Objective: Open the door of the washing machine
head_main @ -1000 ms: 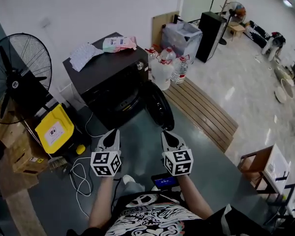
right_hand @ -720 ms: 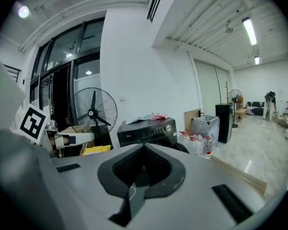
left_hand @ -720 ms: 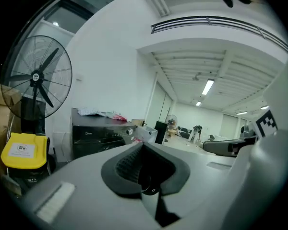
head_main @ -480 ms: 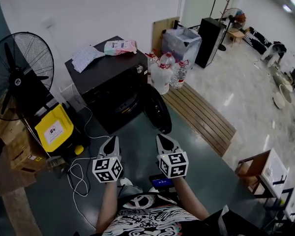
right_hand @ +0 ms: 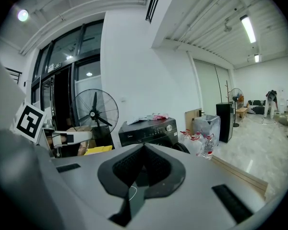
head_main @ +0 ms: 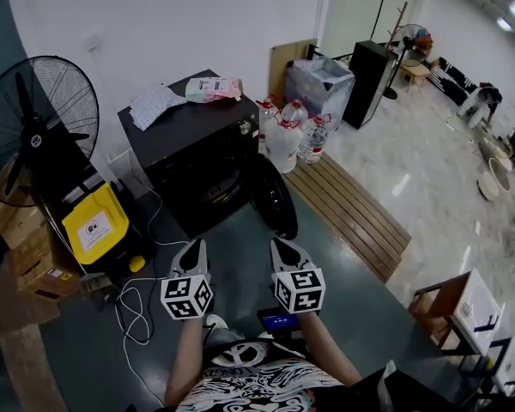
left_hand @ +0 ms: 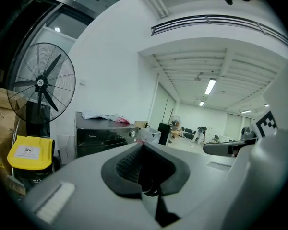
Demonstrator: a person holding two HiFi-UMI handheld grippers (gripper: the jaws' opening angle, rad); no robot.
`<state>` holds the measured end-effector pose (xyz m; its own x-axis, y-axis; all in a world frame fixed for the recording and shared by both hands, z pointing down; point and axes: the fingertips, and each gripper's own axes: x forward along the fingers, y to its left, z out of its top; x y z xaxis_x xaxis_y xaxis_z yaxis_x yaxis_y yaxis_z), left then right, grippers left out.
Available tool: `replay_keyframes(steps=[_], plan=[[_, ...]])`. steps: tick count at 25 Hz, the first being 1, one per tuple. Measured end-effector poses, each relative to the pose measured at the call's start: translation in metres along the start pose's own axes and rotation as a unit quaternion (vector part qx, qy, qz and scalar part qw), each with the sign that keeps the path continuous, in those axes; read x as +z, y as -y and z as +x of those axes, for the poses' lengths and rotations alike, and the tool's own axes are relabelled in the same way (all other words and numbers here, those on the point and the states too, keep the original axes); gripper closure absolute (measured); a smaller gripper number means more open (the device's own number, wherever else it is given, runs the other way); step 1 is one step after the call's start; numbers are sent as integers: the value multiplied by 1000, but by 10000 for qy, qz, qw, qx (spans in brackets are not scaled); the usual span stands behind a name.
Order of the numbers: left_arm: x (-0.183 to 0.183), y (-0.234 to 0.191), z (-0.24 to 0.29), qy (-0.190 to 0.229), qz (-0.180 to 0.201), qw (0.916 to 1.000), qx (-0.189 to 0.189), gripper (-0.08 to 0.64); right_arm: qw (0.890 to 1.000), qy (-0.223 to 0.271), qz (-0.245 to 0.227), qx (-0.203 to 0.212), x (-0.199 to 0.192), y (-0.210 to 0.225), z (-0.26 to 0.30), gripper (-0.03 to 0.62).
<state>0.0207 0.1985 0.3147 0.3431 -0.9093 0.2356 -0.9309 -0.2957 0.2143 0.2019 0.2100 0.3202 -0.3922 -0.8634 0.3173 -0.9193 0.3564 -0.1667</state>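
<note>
Your closed, empty left gripper and right gripper face the washing machine; its open door stands apart, ahead of the right one.

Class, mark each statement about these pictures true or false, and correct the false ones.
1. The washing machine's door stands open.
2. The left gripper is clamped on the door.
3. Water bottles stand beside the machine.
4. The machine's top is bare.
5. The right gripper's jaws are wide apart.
1. True: the washing machine has its round door swung out to the side.
2. False: the left gripper is shut on nothing, well short of the door.
3. True: water bottles stand on the floor against its side.
4. False: a packet and some paper lie on it.
5. False: the right gripper has its jaws together, with nothing between them.
</note>
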Motion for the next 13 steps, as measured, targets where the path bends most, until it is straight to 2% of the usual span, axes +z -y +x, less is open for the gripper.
replay_keyframes(steps=[5,10,13], plan=[[8,2,-1,67,45,10000,8,558,9999,110,14,-7,9,2,-4,591],[9,4,-3,65,60,10000,-3,560,9987,229,432,133,9,-1,-6,591],[8,6,-5,66,81,9999,-3,558,9987,233,440,113,9,-3,-9,591]])
